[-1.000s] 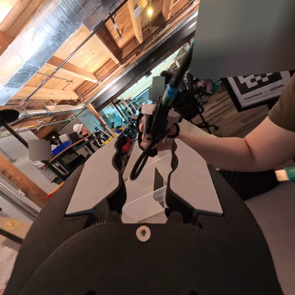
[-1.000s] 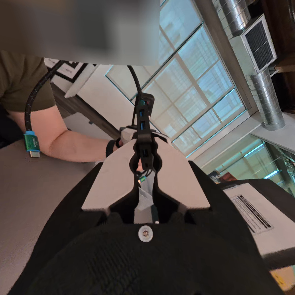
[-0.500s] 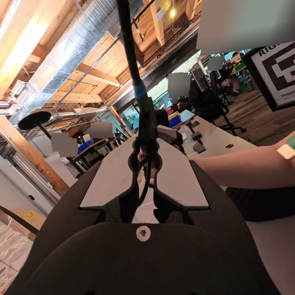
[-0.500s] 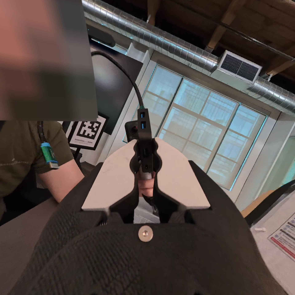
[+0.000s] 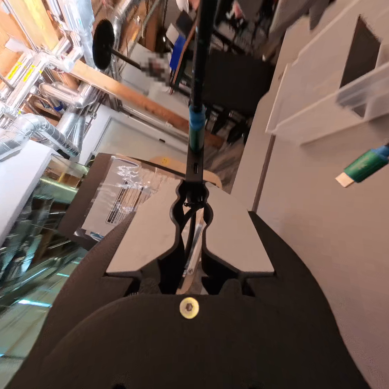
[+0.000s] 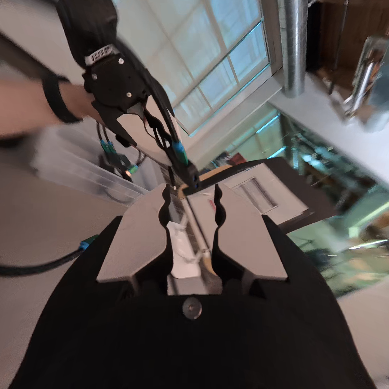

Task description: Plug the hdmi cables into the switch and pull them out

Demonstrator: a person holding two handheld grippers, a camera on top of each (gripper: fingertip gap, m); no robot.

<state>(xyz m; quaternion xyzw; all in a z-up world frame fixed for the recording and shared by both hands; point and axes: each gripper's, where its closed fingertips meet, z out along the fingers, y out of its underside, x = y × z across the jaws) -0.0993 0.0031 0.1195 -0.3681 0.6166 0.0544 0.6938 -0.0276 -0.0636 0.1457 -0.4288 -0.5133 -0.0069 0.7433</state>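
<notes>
In the left wrist view, the left gripper (image 5: 192, 188) is seen with its jaws closed on the lower end of the black switch (image 5: 194, 168), which stands out past the fingertips. A thin black lead (image 5: 189, 227) is seen running back between the fingers. A green hdmi plug with a blue collar (image 5: 196, 128) is seated in the far end of the switch, and its black cable (image 5: 200, 52) is carried on toward the top of the frame. To the right, a second green plug (image 5: 364, 168) with its bare metal tip exposed is seen in the air, apart from the switch, in front of the grey table (image 5: 315, 231). Beyond it, a clear plastic bin (image 5: 341, 101) is blurred.

In the right wrist view, the right gripper (image 6: 190, 189) is shown with its jaws open and nothing between them. A black cable with a blue and green end (image 6: 87, 242) is partly hidden behind its left finger. Just beyond the fingertips the switch (image 6: 190, 173) is seen clamped in the left gripper (image 6: 168, 162), which is held by a hand (image 6: 69, 103). The plugged connector (image 6: 180, 152) is seen at the switch. Further off, more green plugs (image 6: 106, 146) lie in the clear bin (image 6: 84, 166), and windows (image 6: 210, 73) fill the background.
</notes>
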